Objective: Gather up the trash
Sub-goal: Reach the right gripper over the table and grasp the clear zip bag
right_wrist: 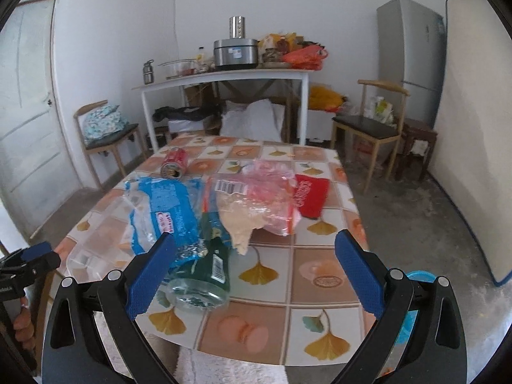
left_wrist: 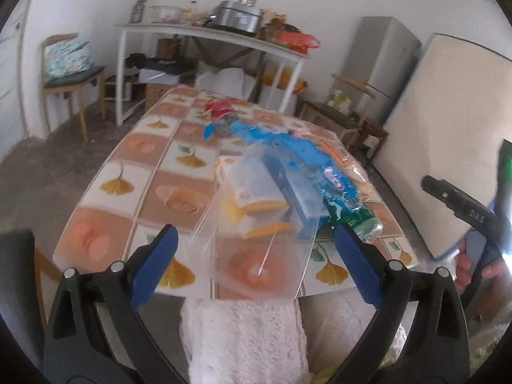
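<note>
Barcode label (right_wrist: 231,186) shows on the clear bag; other print is too blurred to read. Trash pile, with green bottle (right_wrist: 204,272) and red can (right_wrist: 174,162), lies on the tiled table (right_wrist: 323,288). Left gripper (left_wrist: 256,256) and right gripper (right_wrist: 252,262) hover above the near edge, jaws spread wide, holding nothing.

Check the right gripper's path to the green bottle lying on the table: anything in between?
Nothing visible blocks it. The right gripper is open, and the green bottle lies on its side just ahead, its base toward the left finger. The blue wrapper touches its far left side.
</note>
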Action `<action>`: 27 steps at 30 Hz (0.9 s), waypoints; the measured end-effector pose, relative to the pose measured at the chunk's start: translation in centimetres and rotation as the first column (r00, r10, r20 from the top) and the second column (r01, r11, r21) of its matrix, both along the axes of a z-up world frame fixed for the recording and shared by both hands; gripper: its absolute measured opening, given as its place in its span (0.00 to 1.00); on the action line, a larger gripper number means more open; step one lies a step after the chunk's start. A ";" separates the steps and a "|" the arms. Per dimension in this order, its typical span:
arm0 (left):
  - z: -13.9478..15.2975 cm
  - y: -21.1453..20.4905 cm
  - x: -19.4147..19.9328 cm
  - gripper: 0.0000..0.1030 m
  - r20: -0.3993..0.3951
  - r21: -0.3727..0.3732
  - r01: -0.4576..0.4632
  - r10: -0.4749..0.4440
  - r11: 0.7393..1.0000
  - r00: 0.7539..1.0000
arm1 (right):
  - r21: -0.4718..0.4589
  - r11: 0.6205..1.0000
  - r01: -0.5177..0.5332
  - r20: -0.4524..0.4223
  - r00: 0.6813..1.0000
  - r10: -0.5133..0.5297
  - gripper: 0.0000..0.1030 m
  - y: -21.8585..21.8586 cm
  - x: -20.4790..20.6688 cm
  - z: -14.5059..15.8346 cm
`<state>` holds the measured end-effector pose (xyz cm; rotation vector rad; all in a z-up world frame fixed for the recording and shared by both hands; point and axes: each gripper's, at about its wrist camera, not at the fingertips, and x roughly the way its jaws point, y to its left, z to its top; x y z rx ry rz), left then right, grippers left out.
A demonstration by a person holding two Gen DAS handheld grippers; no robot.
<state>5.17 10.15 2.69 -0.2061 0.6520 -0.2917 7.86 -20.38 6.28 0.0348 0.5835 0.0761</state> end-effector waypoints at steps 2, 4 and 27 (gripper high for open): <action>0.3 -0.3 0.6 0.92 0.006 0.018 0.022 -0.022 1.000 1.000 | 0.016 1.000 -0.025 -0.028 0.999 0.026 0.94 0.1 0.6 -0.1; 0.5 -0.4 1.2 0.92 0.003 0.031 0.031 -0.031 0.999 1.000 | 0.026 0.999 -0.045 -0.048 0.998 0.047 0.94 0.1 1.1 -0.3; 2.5 -7.4 7.3 0.92 0.012 -0.042 0.204 -0.204 0.978 0.979 | -0.024 0.983 -0.183 -0.089 0.980 0.180 0.94 -3.3 11.4 -1.6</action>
